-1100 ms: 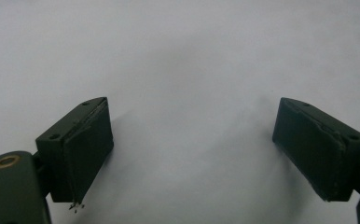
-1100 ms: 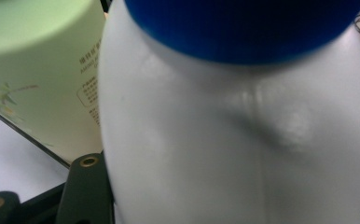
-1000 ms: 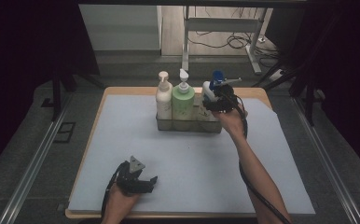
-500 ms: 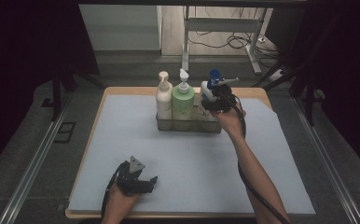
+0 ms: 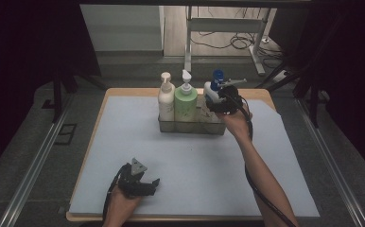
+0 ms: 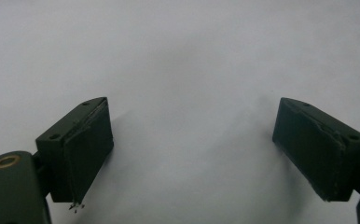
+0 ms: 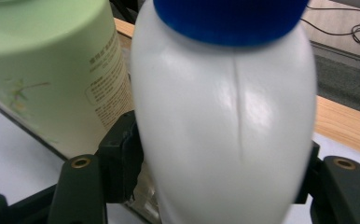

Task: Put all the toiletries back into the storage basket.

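White bottle point(image 7: 225, 126) stands upright, clamped in my right tongs point(image 5: 224, 100); left tongs point(image 5: 140, 185) lie released, well apart.

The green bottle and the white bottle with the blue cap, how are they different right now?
The green bottle has a white pump top; the white bottle has a blue screw cap. The green bottle stands free in the tray, while the white bottle is clamped between the jaws of the right gripper. The green bottle sits in the middle of the row, the white bottle at its right end. Both are upright.
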The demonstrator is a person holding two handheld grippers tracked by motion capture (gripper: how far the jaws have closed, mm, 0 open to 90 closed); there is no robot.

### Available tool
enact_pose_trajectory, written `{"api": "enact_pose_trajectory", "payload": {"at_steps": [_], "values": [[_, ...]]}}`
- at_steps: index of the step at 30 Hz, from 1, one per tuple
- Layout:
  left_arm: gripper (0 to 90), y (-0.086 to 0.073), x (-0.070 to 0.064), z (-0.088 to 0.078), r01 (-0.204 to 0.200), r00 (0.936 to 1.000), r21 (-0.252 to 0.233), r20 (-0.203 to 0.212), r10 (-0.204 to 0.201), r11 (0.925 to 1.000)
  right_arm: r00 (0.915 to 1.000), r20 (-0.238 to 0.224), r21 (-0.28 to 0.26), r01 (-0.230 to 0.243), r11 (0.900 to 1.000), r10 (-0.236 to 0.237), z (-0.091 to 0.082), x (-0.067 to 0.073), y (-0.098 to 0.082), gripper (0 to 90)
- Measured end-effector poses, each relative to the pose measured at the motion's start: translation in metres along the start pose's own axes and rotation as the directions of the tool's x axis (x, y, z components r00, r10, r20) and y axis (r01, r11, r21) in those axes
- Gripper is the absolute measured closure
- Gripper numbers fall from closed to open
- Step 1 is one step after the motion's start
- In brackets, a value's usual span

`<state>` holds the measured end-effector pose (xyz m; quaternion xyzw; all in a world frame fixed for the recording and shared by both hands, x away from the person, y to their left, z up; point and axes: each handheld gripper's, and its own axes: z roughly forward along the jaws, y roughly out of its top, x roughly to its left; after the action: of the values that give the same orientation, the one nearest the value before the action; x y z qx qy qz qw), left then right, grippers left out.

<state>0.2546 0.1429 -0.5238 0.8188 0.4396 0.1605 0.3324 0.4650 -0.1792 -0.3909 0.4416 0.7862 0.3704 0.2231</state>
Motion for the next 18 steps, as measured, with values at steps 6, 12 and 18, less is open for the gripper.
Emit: {"api": "enact_pose_trajectory", "payload": {"at_steps": [6, 12, 18], "values": [[11.9, 0.000, 0.000, 0.000, 0.001, 1.0000, 0.000, 0.000, -0.001, 1.0000, 0.9996, -0.024, -0.006, -0.011, 1.000, 0.011, -0.009, -0.003, -0.006, 36.4], [11.9, 0.000, 0.000, 0.000, 0.002, 1.0000, -0.002, 0.000, -0.002, 1.0000, 0.9988, -0.048, -0.013, -0.011, 1.000, 0.011, -0.020, -0.005, -0.013, 37.0], [11.9, 0.000, 0.000, 0.000, 0.002, 1.0000, -0.001, -0.001, -0.002, 1.0000, 0.9980, -0.062, -0.016, -0.008, 1.000, 0.007, -0.031, -0.006, -0.022, 39.5]]}}
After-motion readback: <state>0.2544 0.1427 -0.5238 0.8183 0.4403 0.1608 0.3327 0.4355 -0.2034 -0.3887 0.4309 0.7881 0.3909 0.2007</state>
